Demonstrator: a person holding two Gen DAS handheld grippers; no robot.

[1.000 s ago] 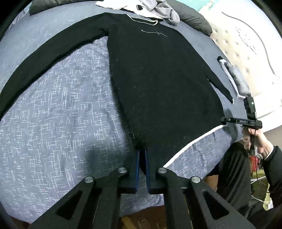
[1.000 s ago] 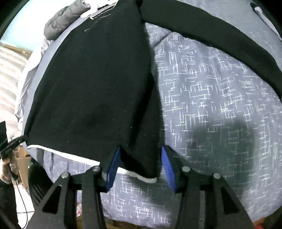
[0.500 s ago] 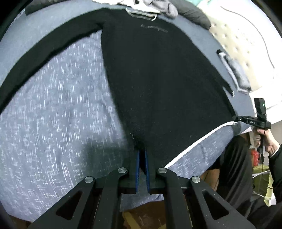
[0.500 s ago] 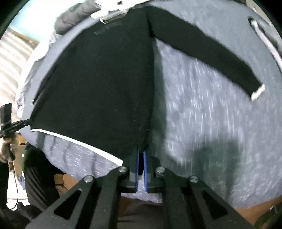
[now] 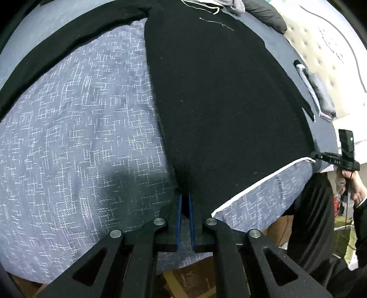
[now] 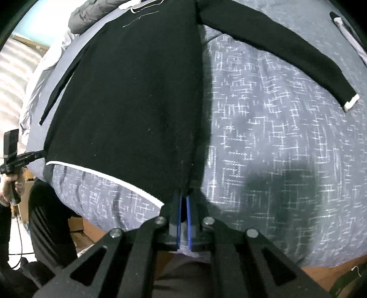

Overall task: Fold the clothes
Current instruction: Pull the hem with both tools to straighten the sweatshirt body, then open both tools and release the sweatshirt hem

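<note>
1. Gripping the black sweater at its near hem corners, the left gripper and right gripper are both clamped shut on cloth; it lies flat on the bed.
2. Thin pinches could slip during lifting, skewing the fold.
3. Chest stitching is illegible; "DAS" appears to mark the right gripper.

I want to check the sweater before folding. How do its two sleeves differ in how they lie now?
The right sleeve lies spread out from the black sweater over the patterned bedcover, its white cuff showing. The left sleeve lies close along the sweater's side, showing only as a narrow strip. Both are black and flat on the bed.
</note>
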